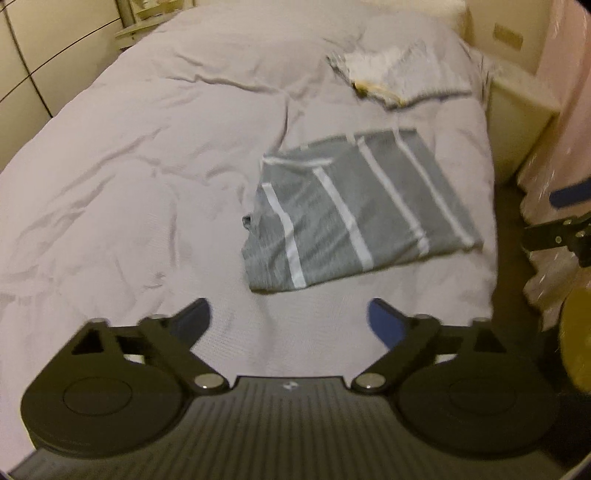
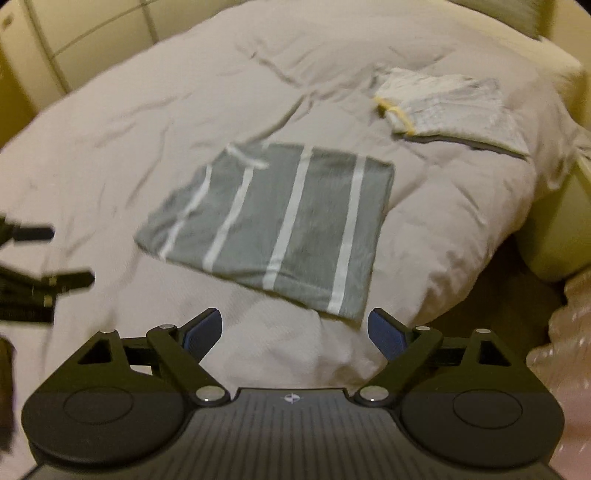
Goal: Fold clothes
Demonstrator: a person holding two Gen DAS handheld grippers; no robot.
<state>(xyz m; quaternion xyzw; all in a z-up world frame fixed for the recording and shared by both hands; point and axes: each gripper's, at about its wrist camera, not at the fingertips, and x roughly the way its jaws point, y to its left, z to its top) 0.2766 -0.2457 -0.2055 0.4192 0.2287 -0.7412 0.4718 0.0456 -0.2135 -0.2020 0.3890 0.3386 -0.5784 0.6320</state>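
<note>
A grey garment with white stripes [image 1: 354, 210] [image 2: 280, 225] lies folded into a flat rectangle on the pale bed cover [image 1: 147, 166] [image 2: 129, 122]. My left gripper [image 1: 288, 319] hovers open above the cover, short of the garment's near edge, with nothing between its fingers. My right gripper [image 2: 295, 328] is also open and empty, just before the garment's near corner. Farther back lies a second folded stack, white and grey with a yellow trim [image 1: 395, 77] [image 2: 447, 103]. The right gripper [image 1: 554, 218] shows at the right edge of the left wrist view, and the left gripper [image 2: 40, 254] at the left edge of the right wrist view.
The bed's right edge drops to a dark floor [image 1: 517, 295] [image 2: 498, 295]. A cream bedside unit [image 1: 517, 122] [image 2: 554, 221] stands beside it. Pale cabinet doors [image 1: 29, 55] [image 2: 92, 33] line the far left. Pink crinkled material [image 1: 561, 110] [image 2: 565, 332] hangs at the right.
</note>
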